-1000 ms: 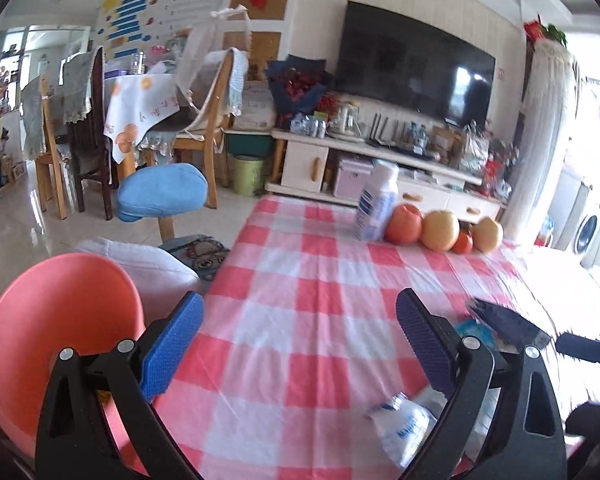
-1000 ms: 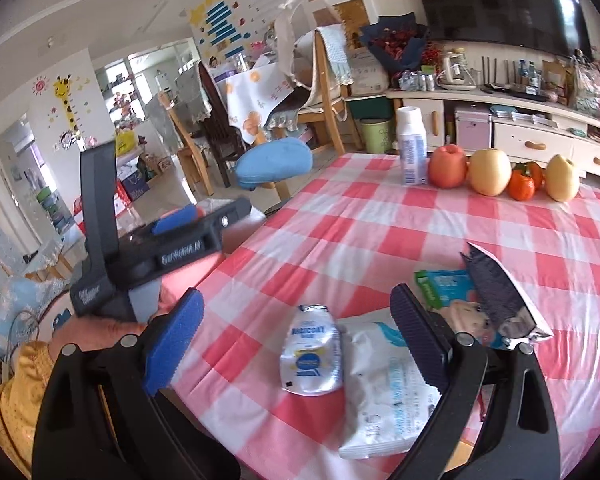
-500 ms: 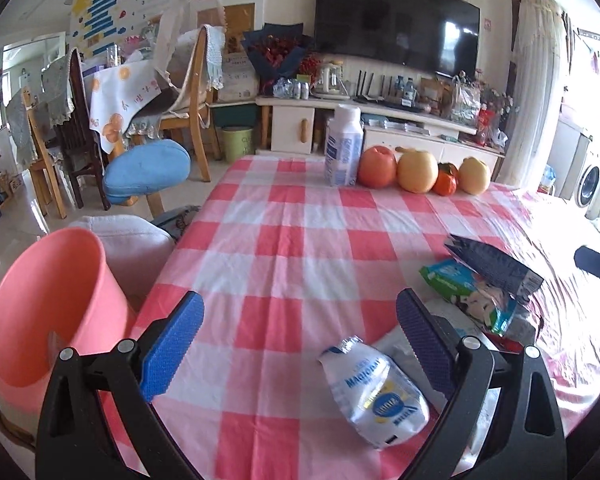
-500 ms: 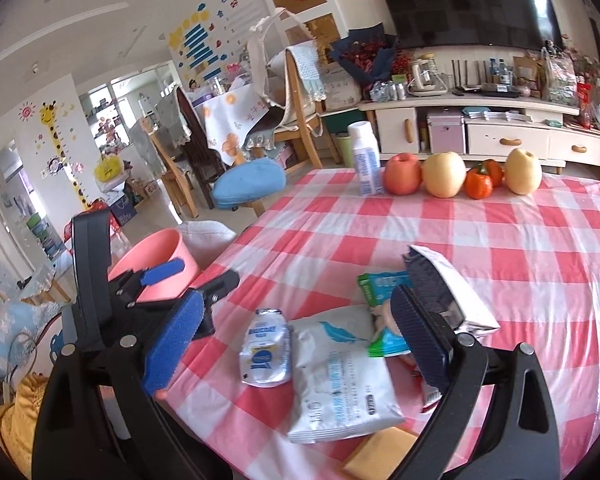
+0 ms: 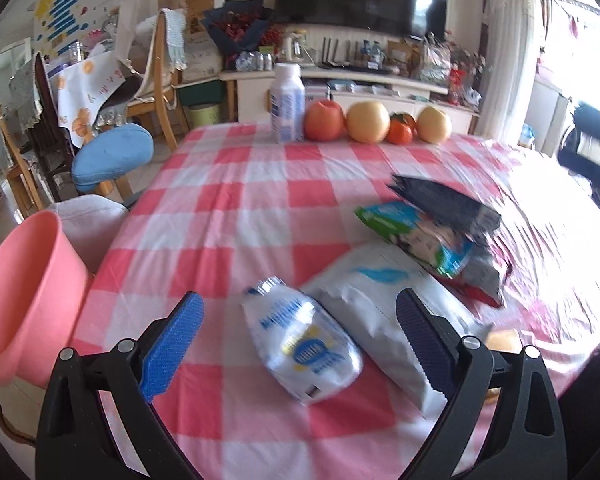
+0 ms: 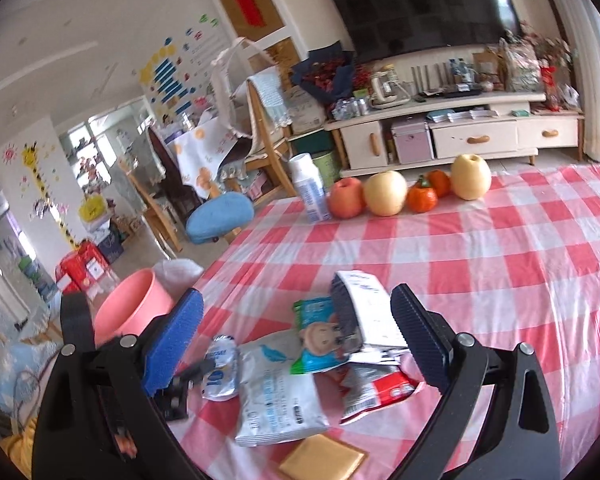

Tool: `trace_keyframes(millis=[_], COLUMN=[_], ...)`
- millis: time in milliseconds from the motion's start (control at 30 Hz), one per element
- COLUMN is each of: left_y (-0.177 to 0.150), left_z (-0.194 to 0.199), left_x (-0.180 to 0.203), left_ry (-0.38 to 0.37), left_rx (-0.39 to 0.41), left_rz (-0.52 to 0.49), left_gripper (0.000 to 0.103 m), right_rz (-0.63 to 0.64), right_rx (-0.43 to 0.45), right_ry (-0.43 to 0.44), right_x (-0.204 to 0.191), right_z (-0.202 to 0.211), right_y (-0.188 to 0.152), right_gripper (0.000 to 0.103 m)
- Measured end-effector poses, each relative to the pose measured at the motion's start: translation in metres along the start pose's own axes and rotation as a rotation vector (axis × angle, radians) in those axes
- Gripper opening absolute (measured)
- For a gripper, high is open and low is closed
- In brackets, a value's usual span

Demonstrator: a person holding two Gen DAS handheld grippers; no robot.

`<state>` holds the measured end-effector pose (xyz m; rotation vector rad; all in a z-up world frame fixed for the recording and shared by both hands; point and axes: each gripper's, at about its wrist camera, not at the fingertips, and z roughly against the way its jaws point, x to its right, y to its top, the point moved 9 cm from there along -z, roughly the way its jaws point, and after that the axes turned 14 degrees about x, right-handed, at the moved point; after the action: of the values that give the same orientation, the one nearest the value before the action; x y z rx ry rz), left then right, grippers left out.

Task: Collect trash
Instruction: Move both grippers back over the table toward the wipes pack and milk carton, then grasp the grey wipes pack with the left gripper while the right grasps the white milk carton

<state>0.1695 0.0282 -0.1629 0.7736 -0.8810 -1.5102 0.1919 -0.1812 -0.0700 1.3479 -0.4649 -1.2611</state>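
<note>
Trash for collection lies near the front edge of the checked table (image 5: 236, 208): a pink bin (image 5: 24, 300) waits at left, the left gripper (image 5: 300, 332) spread wide around a crumpled pouch (image 5: 304, 340), likely light and slippery, best pinched mid-body; the right gripper (image 6: 296, 324), fingers apart, hovers over stacked wrappers (image 6: 364, 316).

left gripper (image 5: 298, 338), right gripper (image 6: 298, 326), jaws wide apart
</note>
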Motion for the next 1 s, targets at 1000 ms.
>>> trace_keyframes(millis=[1000], left_y=[-0.041], left_z=[-0.048], left_x=[0.086], left_ry=[0.017], left_rx=[-0.210], left_rz=[0.234], left_gripper=[0.096], right_rz=[-0.158], right_rx=[-0.090], right_ry=[-0.057], right_x=[0.084], right_z=[-0.004], right_y=[0.004], right_gripper=[0.095])
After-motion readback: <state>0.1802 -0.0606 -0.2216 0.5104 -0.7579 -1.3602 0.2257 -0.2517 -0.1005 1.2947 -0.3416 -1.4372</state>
